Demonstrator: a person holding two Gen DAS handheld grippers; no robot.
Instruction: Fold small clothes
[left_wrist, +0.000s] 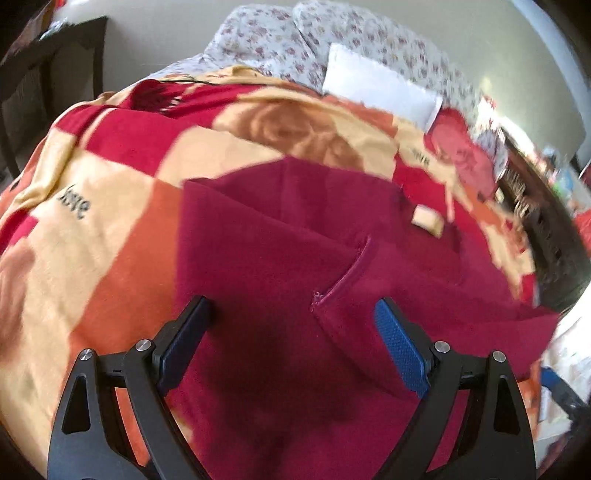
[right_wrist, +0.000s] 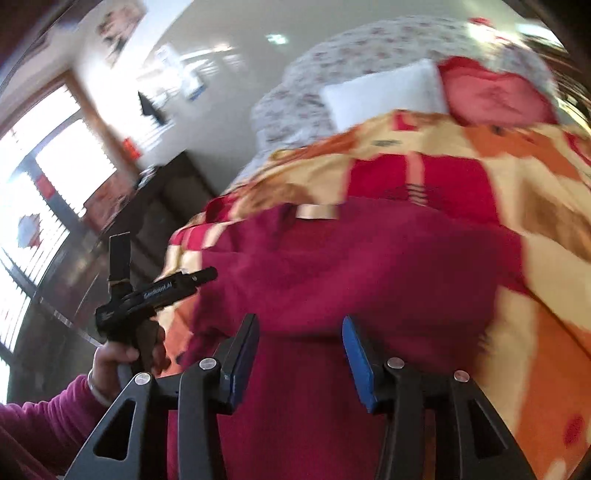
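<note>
A dark red fleece garment (left_wrist: 280, 251) lies spread on a bed blanket (left_wrist: 110, 236) patterned in red, orange and cream. It has a slanted pocket seam (left_wrist: 347, 277) and a cream label (left_wrist: 428, 219). My left gripper (left_wrist: 291, 317) is open just above the garment's near part, holding nothing. In the right wrist view the same garment (right_wrist: 351, 273) lies bunched, its label (right_wrist: 317, 211) at the far edge. My right gripper (right_wrist: 299, 332) is open over its near edge, empty. The left gripper's body (right_wrist: 147, 295), held in a hand, shows at the garment's left.
A white pillow (left_wrist: 380, 88) and a pink cloth (left_wrist: 461, 151) lie at the bed's far end on a floral sheet (left_wrist: 280, 40). Dark wooden furniture (right_wrist: 155, 206) stands left of the bed, under a bright window (right_wrist: 40, 184). A cluttered dark shelf (left_wrist: 535, 206) runs along the right.
</note>
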